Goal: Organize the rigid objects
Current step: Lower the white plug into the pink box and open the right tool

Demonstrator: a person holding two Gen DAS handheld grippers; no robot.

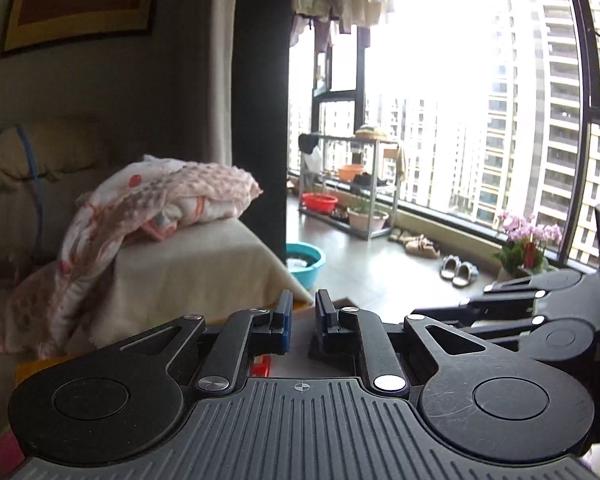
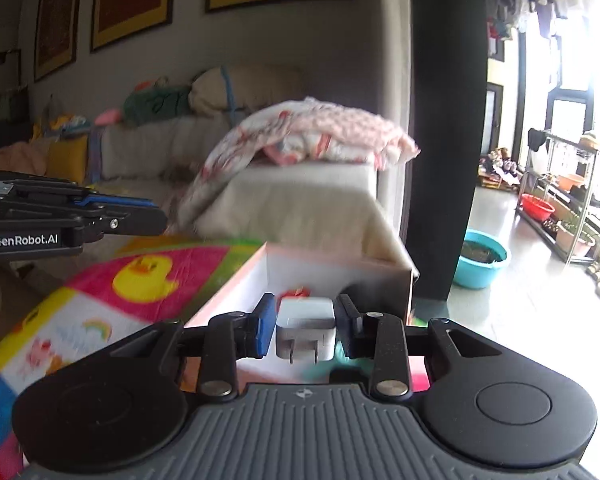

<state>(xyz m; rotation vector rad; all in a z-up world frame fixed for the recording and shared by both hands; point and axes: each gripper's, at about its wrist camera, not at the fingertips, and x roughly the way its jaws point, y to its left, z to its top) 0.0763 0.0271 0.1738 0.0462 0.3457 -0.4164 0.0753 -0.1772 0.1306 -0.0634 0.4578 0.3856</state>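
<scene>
White charger (image 2: 306, 326) clamped between right gripper (image 2: 306, 330) fingers (image 2: 262, 330).

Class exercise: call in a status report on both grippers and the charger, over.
Right gripper shut on white charger, above open box. Left gripper shut, empty. Nothing in the way.

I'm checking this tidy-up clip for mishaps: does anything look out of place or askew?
Nothing spilled or broken. The right hand-held gripper holds a white charger squarely above the open box. A pink blanket slumps off the sofa arm.
</scene>
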